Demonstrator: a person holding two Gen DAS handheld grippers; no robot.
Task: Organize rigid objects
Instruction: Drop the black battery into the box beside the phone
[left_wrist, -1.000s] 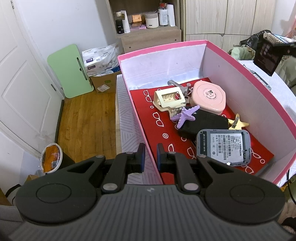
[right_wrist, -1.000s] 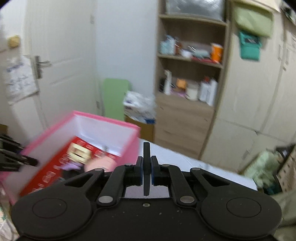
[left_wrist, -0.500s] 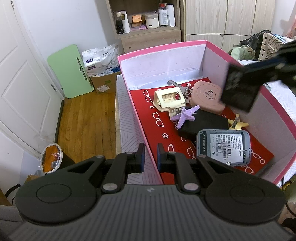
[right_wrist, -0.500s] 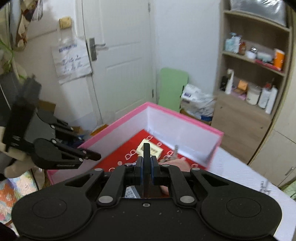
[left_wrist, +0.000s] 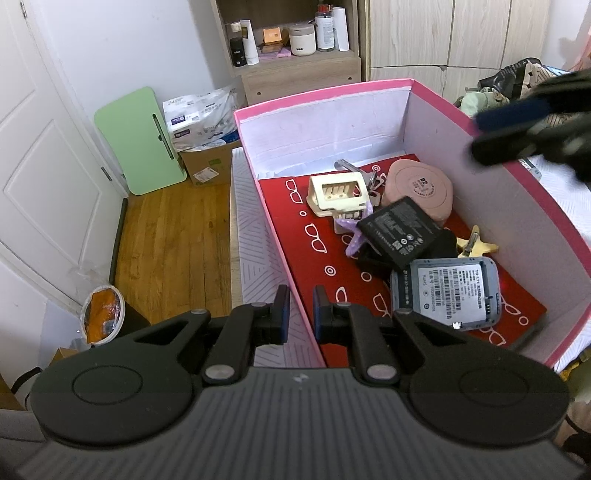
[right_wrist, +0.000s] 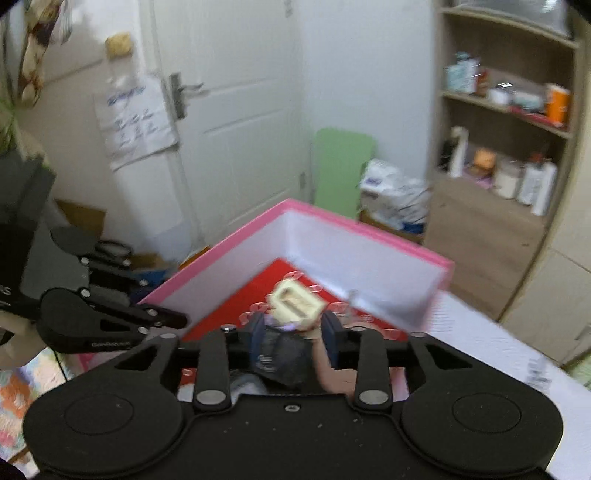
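black battery (left_wrist: 400, 232) lies flat in pink box (left_wrist: 517, 206), long axis near-right to far-left; right gripper (right_wrist: 293, 334) fingers opening, empty; left gripper (left_wrist: 297, 314) fingers pinch box wall.

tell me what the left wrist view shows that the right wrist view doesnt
Only the left wrist view: the black battery lying loose on the pile, the grey router, the pink round case, the yellow star clip, and the left gripper shut on the pink box's near wall.

Only the right wrist view: the door handle, the paper sheet on the door, and the right gripper opening above the box, nothing pinched.

Both: the pink box, the cream plastic block, the green board.
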